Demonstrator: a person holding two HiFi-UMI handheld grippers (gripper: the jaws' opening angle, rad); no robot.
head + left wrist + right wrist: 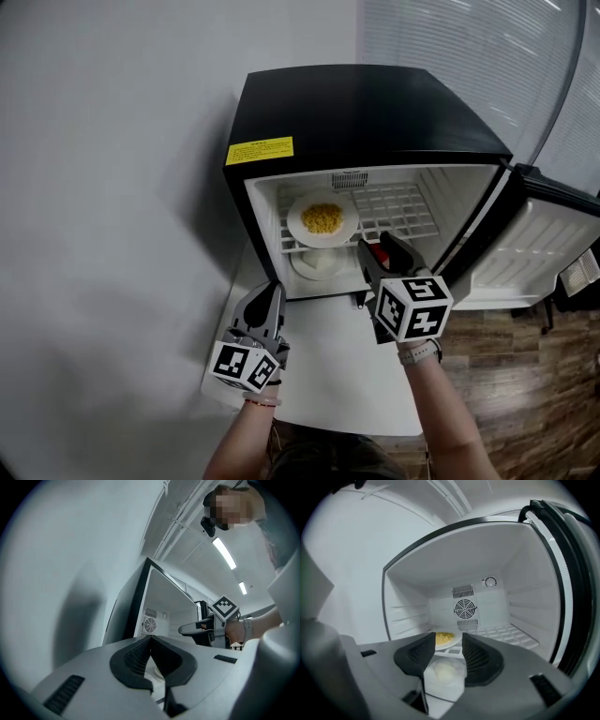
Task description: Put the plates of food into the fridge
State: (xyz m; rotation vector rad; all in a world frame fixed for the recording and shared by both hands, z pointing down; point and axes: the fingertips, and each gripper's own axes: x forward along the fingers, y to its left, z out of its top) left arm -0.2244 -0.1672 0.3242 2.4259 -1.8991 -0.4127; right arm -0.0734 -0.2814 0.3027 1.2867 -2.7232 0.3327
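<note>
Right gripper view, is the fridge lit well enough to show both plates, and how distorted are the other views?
Right gripper view: evenly lit fridge interior, both the plate of yellow food and the lower plate clear, strong fisheye bending. Left gripper view: soft shadow on the wall, ceiling lights glaring. Head view: sharp, edges curved.

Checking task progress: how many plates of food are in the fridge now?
2. The plate with yellow food sits on the wire shelf, at its left; the plate with white food is below it in the fridge. More could hide under the shelf.
</note>
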